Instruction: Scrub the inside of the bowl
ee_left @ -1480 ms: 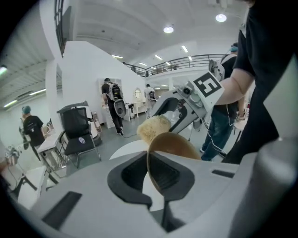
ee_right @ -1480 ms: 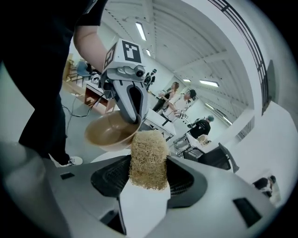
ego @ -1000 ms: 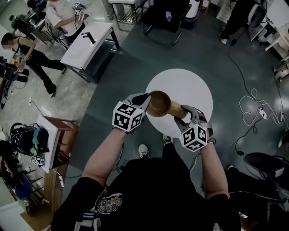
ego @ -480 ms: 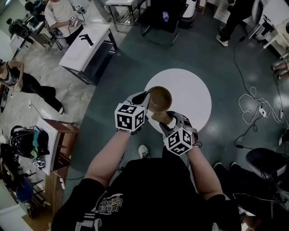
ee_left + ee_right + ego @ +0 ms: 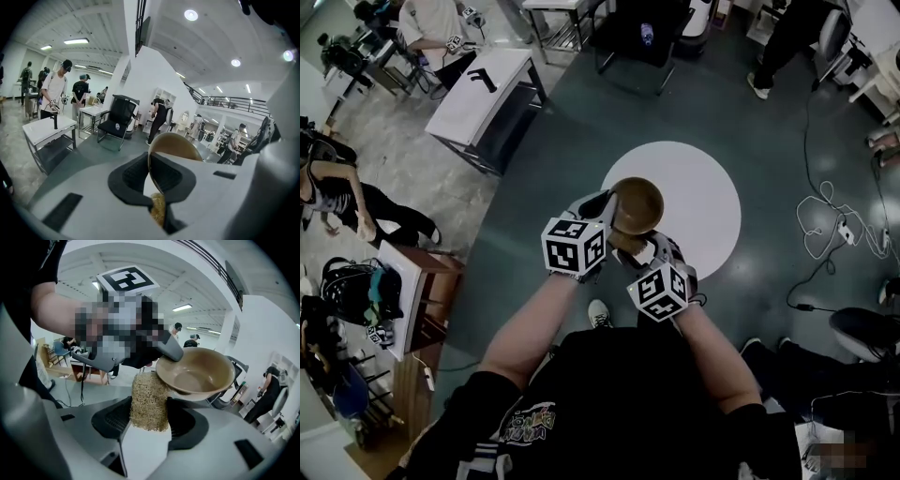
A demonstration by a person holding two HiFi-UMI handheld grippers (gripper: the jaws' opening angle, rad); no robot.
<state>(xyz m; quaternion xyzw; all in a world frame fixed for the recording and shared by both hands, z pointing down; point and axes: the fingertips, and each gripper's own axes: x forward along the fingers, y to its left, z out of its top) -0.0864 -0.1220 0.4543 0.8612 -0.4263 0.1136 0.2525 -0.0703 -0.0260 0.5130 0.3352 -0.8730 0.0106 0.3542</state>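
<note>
Left gripper: your left gripper [image 5: 605,208] is clamped on the near-left rim of the bowl [image 5: 637,202]. Its jaws are almost together, with only the thin wall pinched between them.
Right gripper: your right gripper [image 5: 633,248] is closed on the scrub pad [image 5: 149,401], and about half of the pad stands out past the jaw tips.
Bowl: it is held in the air over the round white table [image 5: 708,202]. It is carried by the left gripper alone, and the hollow faces up and tips a little toward you.
Scrub pad: a small fibrous block whose long axis runs along the right jaws and points up at the bowl from below.
Pad to bowl: in the right gripper view the bowl lies above and to the right of the pad. The pad's top sits against the outer wall, just under the clamped rim. I cannot tell whether it is touching.
Side of the wall: the pad is outside the bowl, not in the hollow.
Nearer hand: the right one, just beside the bowl on your side.
Coming move, as I judge it: lift the pad over the rim and turn its tip down into the hollow. Keep it clear of the left jaw on that same edge.
</note>
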